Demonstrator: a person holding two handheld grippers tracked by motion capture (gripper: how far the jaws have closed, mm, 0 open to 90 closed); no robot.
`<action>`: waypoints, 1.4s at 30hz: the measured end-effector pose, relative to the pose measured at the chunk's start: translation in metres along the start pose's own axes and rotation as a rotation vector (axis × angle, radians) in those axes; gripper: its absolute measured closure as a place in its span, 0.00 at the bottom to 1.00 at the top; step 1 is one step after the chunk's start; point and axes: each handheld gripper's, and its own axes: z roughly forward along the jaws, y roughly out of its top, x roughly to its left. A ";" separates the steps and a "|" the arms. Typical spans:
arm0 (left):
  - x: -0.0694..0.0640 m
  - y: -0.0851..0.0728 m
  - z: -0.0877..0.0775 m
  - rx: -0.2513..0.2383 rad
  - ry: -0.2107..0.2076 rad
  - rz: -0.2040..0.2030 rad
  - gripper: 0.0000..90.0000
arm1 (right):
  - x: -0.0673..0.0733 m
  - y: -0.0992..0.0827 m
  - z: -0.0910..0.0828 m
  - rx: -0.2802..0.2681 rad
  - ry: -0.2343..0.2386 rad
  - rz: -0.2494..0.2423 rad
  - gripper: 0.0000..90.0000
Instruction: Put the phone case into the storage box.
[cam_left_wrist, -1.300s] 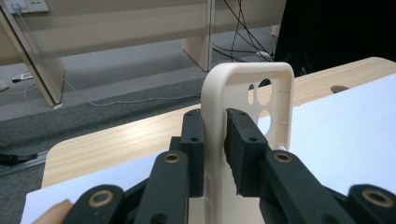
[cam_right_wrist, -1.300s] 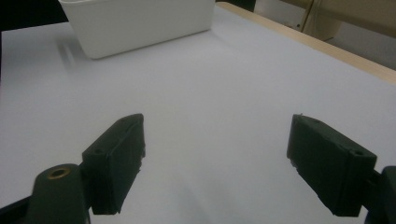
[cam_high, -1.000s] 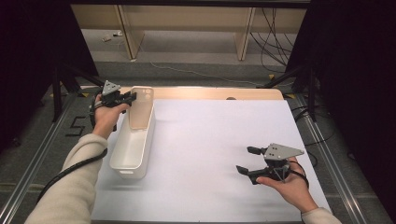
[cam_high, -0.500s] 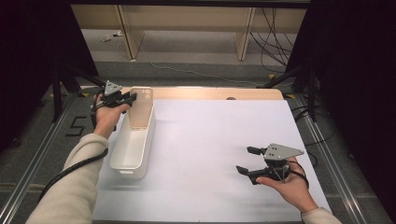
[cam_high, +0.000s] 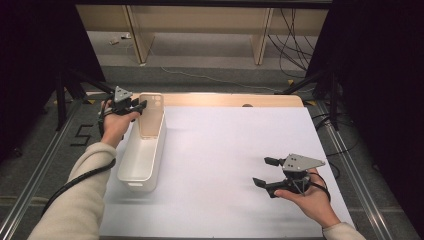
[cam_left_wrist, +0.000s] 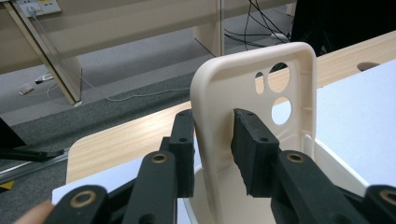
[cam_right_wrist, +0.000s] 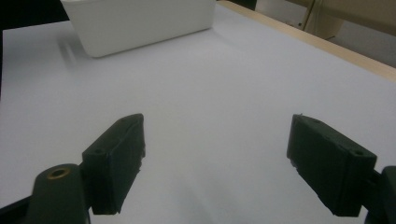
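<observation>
We see a cream phone case (cam_high: 151, 114) standing upright at the far end of a long white bin (cam_high: 141, 152). The bin sits on the white sheet (cam_high: 225, 150) that covers the counter (cam_high: 225, 100), close to the counter's left edge and running from near the far edge toward the near one. The case's bottom end is down inside the bin, and its top with the round camera holes (cam_left_wrist: 273, 86) sticks up above the rim.

Our left claw (cam_high: 134, 107) is at the far left corner of the counter, reaching in at the case from the left. In the left gripper view (cam_left_wrist: 212, 144) one black jaw is on each side of the case's side edge. The jaws have just been opening, with the case between them. The left jaw looks very close to the case, and the right jaw shows a small gap, so we think the claw has let go, though it is hard to be sure where the left pad meets the plastic.

Our right claw (cam_high: 265, 172) is well apart from the bin, near the right side of the counter and toward the near edge. It is held in the right hand (cam_high: 310, 197) just above the white sheet. In the right gripper view (cam_right_wrist: 215, 158) its two jaws stand wide apart with only bare sheet between them. The bin (cam_right_wrist: 140, 23) shows far off at the top of that view.
</observation>
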 end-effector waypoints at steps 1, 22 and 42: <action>0.000 0.000 0.000 0.007 -0.001 0.002 0.74 | 0.000 0.000 0.000 0.001 0.001 0.001 0.23; 0.008 0.006 -0.019 0.013 0.034 -0.026 0.79 | 0.000 0.000 0.001 -0.001 0.002 0.004 0.23; 0.010 -0.002 -0.002 0.070 0.100 -0.110 0.98 | 0.000 0.000 0.000 -0.001 0.003 0.001 0.23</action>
